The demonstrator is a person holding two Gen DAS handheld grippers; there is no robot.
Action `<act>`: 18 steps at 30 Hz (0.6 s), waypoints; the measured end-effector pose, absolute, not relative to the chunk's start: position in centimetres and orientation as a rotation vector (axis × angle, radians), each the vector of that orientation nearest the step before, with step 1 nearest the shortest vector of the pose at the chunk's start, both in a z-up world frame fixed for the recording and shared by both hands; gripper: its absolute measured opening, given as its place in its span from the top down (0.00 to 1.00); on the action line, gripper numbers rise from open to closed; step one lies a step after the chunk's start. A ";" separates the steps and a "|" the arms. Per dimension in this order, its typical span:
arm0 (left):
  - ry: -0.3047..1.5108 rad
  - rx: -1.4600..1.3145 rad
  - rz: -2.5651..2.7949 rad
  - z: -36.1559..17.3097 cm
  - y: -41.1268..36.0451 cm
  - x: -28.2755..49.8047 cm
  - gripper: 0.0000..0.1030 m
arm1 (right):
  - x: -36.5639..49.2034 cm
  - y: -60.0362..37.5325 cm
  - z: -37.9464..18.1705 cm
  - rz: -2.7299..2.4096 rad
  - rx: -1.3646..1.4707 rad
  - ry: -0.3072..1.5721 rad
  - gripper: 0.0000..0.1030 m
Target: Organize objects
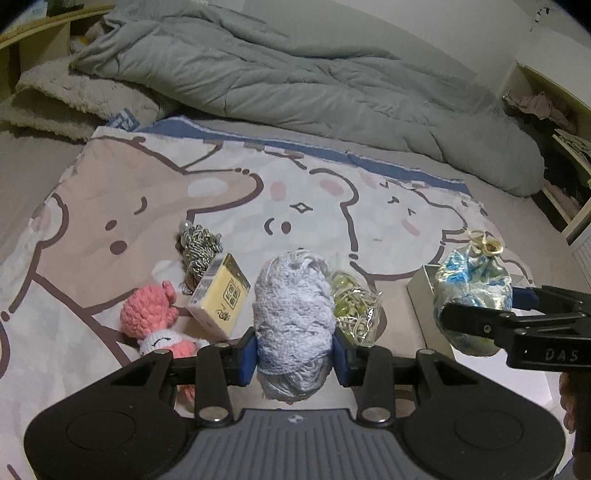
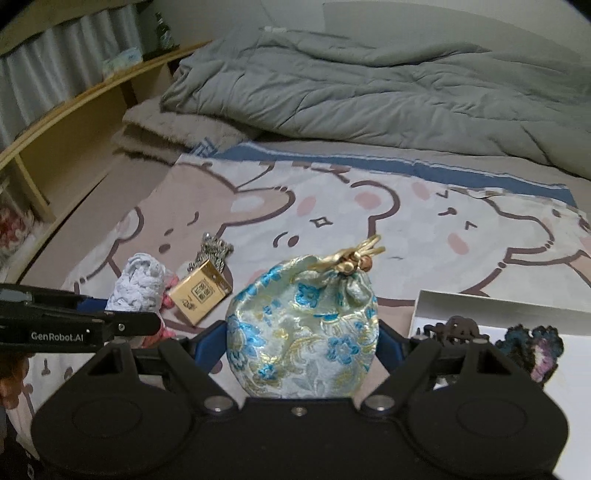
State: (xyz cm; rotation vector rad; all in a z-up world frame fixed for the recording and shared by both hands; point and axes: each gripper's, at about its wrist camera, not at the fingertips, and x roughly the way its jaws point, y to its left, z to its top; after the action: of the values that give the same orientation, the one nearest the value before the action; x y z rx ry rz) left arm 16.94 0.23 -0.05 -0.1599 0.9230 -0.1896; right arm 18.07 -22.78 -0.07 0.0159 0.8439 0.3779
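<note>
Bed blanket [image 1: 110, 192]: 2 loaded grippers

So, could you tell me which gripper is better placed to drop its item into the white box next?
The right gripper: its brocade pouch sits beside the white box, nearer than the left's yarn.

I'm looking across a bed [image 1: 44, 173] covered in a taupe sheet, with a cartoon-bear blanket [image 1: 155, 184] spread over the middle of the frame and a rumpled grey duvet [image 1: 295, 74] heaped along the top, a fluffy beige throw [image 1: 74, 99] folded beside it at upper left. In the right wrist view, a pale wooden shelf unit [image 2: 74, 122] runs down the left edge with a pleated curtain [image 2: 66, 62] above it, and in the left wrist view another open shelf [image 1: 561, 166] stuffed with clothes sits at the right edge. The wall [image 1: 443, 22] behind is plain white, and the light is dim and cool.
</note>
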 end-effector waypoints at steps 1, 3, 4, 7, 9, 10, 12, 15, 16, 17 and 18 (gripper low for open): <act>0.918 -0.155 -0.185 0.1 0.2 16.8 0.60 | 17.9 -22.9 0.1 0.368 0.026 0.838 0.19; 0.907 -0.140 -0.177 0.4 0.0 16.6 0.60 | 17.6 -23.2 0.4 0.350 0.048 0.824 0.19; 0.901 -0.134 -0.173 0.6 -0.1 16.6 0.60 | 17.5 -23.4 0.5 0.341 0.059 0.818 0.19; 0.886 -0.121 -0.164 1.0 -0.3 16.4 0.60 | 17.2 -23.7 0.8 0.328 0.074 0.807 0.19; 0.877 -0.115 -0.156 1.3 -0.4 16.4 0.60 | 16.9 -23.9 0.9 0.317 0.079 0.801 0.19; 0.872 -0.110 -0.149 1.4 -0.5 16.4 0.60 | 16.8 -24.0 0.9 0.313 0.082 0.797 0.19; 0.864 -0.103 -0.137 1.5 -0.6 16.4 0.60 | 16.6 -24.1 1.1 0.304 0.089 0.790 0.19; 0.856 -0.096 -0.118 1.5 -0.7 16.6 0.60 | 16.4 -24.4 1.2 0.296 0.097 0.782 0.19; 0.854 -0.092 -0.113 1.6 -0.8 16.7 0.60 | 16.4 -24.5 1.2 0.294 0.098 0.780 0.19; 0.853 -0.091 -0.111 1.6 -0.9 16.8 0.60 | 16.4 -24.6 1.3 0.291 0.097 0.779 0.19; 0.851 -0.092 -0.111 1.7 -1.0 16.9 0.60 | 16.4 -24.7 1.4 0.288 0.095 0.776 0.19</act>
State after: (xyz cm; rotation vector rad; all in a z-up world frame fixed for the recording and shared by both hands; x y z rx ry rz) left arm 16.90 -0.98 1.67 -0.0921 0.8511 -0.1106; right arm 16.38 -24.71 1.35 0.0954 0.7763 0.2877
